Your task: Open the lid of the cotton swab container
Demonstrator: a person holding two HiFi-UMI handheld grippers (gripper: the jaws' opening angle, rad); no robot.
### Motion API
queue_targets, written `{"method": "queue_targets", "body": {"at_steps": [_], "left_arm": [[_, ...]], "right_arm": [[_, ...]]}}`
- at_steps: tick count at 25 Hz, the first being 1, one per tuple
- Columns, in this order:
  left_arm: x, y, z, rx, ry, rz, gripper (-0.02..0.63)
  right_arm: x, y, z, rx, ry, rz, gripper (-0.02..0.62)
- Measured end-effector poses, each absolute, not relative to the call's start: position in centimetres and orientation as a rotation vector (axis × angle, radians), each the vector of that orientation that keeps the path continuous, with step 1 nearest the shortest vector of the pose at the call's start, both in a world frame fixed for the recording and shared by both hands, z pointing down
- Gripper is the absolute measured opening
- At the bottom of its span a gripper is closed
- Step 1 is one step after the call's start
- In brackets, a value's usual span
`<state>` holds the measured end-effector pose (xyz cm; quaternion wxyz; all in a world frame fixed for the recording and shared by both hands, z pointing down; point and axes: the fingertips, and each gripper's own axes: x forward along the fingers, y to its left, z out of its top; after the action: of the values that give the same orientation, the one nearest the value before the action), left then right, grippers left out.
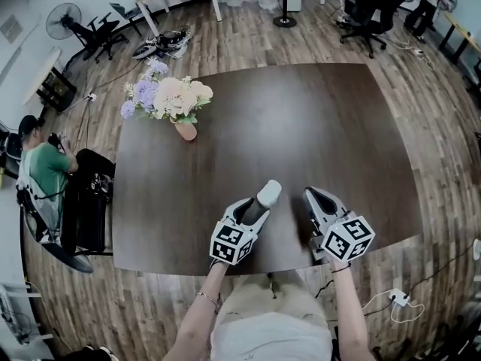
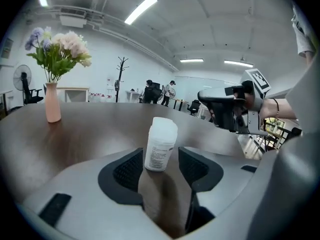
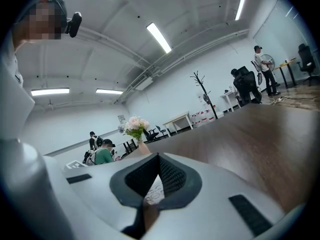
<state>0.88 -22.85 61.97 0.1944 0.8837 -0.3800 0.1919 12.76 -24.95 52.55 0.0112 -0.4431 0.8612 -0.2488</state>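
Observation:
A white cotton swab container (image 1: pixel 268 194) (image 2: pixel 161 144) with a printed label and a closed white lid stands on the dark wooden table (image 1: pixel 301 111), near its front edge. My left gripper (image 1: pixel 257 205) (image 2: pixel 161 160) is open, and the container stands between its pads with a small gap on each side. My right gripper (image 1: pixel 317 200) (image 3: pixel 159 160) hovers just right of the container with its fingertips together, shut. A bit of white printed surface shows through the gap below its tips; I cannot tell whether it touches anything. The left gripper view shows the right gripper (image 2: pixel 225 109) beyond the container.
A pink vase of flowers (image 1: pixel 173 100) (image 2: pixel 52 104) stands at the table's far left corner. A seated person in green (image 1: pixel 45 168) is left of the table. Office chairs (image 1: pixel 368 10) and a fan (image 1: pixel 64 21) stand farther off on the wooden floor.

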Motion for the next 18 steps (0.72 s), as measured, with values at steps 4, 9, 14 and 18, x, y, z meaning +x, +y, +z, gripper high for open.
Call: {"method": "queue_targets", "body": {"at_steps": [4, 9, 14, 18], "left_arm": [[2.0, -24.1, 62.5, 2.495, -1.059, 0.558, 0.261], [3.9, -25.4, 63.2, 2.541, -0.995, 0.623, 0.268], [4.4, -25.8, 64.2, 2.535, -0.993, 0.711, 0.261], [4.4, -25.9, 64.5, 2.534, -0.999, 0.755, 0.232]], "right_arm": [[13.7, -24.3, 53.5, -1.424, 2.671, -0.804, 0.020], [14.9, -23.7, 53.8, -1.474, 2.635, -0.814, 0.020], [15.6, -23.4, 54.1, -1.507, 2.610, -0.815, 0.021], [16.2, -23.4, 53.8, -1.521, 2.591, -0.815, 0.021]]}}
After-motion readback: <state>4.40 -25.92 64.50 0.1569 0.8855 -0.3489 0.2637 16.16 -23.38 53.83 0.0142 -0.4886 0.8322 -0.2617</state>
